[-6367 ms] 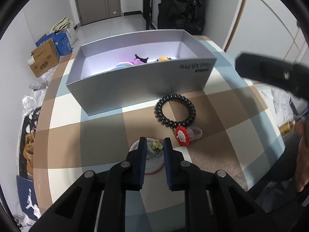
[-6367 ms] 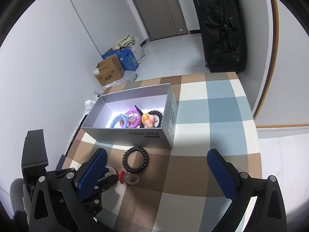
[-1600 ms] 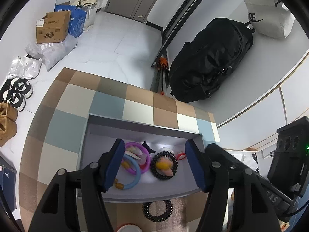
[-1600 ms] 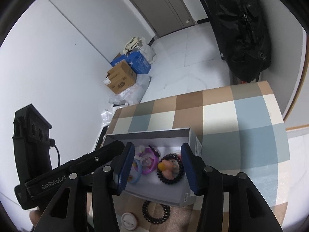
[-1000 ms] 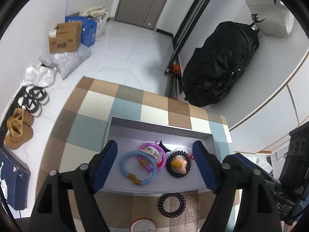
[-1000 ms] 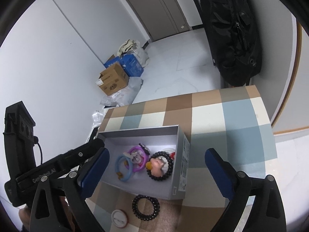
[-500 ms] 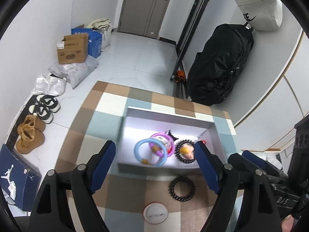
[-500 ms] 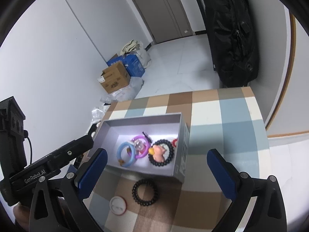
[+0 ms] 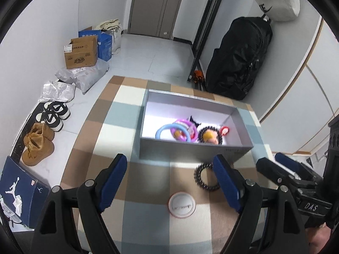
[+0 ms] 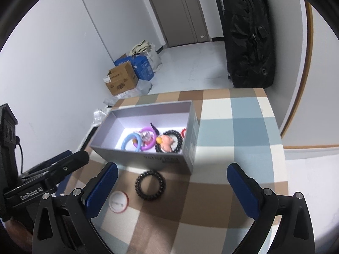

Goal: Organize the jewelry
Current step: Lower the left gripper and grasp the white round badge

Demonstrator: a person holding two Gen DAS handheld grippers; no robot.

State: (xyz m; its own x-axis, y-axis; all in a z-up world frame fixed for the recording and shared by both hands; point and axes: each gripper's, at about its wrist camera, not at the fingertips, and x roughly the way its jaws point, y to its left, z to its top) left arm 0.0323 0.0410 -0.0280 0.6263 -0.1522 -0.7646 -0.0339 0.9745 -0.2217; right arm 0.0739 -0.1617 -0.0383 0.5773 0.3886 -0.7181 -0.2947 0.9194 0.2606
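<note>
A grey open box (image 9: 190, 154) (image 10: 148, 156) stands on the checkered table. Inside lie a blue ring (image 9: 164, 131) (image 10: 129, 140), a purple ring (image 9: 184, 130) (image 10: 148, 139), a black beaded band with an orange charm (image 9: 208, 136) (image 10: 168, 140) and a red flower ring (image 9: 225, 130). In front of the box lie a black coil hair tie (image 9: 206, 179) (image 10: 150, 185) and a round white case with a red rim (image 9: 181, 204) (image 10: 118, 204). My left gripper (image 9: 169, 182) and right gripper (image 10: 171, 186) are both wide open and empty, held high above the table.
The table's right edge (image 10: 281, 148) is near a white wall. On the floor to the left are cardboard boxes (image 9: 81, 53), shoes (image 9: 38, 141) and plastic bags. A black bag (image 9: 239, 59) leans against the far wall.
Both grippers have pulled back and lower toward the table's front; the box and loose items now look closer. Both stay open. Earlier, the red flower ring went from the table into the box.
</note>
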